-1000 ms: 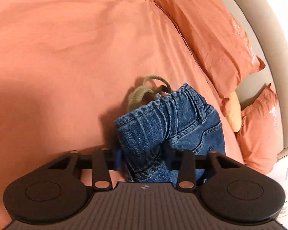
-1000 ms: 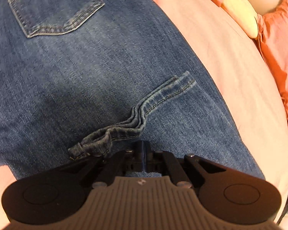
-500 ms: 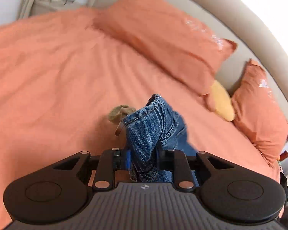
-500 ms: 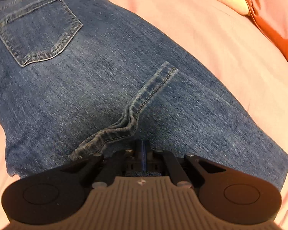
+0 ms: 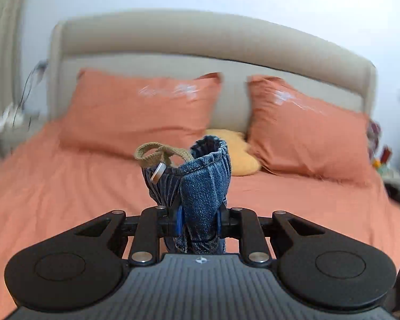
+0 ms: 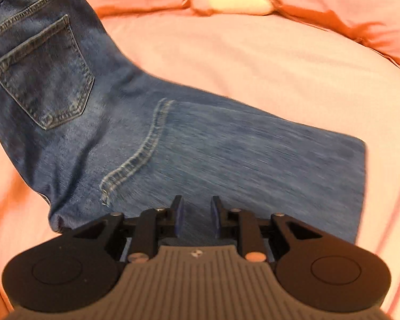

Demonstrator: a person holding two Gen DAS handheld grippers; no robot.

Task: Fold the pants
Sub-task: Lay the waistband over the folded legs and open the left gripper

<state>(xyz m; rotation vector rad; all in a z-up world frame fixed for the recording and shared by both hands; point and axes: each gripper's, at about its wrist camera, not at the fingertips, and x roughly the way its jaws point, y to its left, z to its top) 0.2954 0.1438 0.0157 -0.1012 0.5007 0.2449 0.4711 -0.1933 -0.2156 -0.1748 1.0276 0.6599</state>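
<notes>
The blue denim pants [image 6: 189, 144] lie spread on the orange bed, back pocket at the upper left, a stitched seam running down the middle. My right gripper [image 6: 197, 217] is open and empty just above the fabric near its front edge. My left gripper [image 5: 198, 221] is shut on the bunched waistband of the pants [image 5: 200, 181] and holds it up off the bed. A tan drawstring [image 5: 160, 157] and a metal button stick out of the bunch.
The orange bed sheet [image 5: 66, 186] stretches to a beige headboard [image 5: 200, 42]. Two orange pillows [image 5: 141, 112] and a yellow cushion [image 5: 240, 157] lie at the head. A nightstand with clutter [image 5: 384, 165] stands at the right.
My left gripper has risen and tilted up with the waistband, now facing the headboard. My right gripper has opened and let go of the pants seam, and the fabric lies flatter.
</notes>
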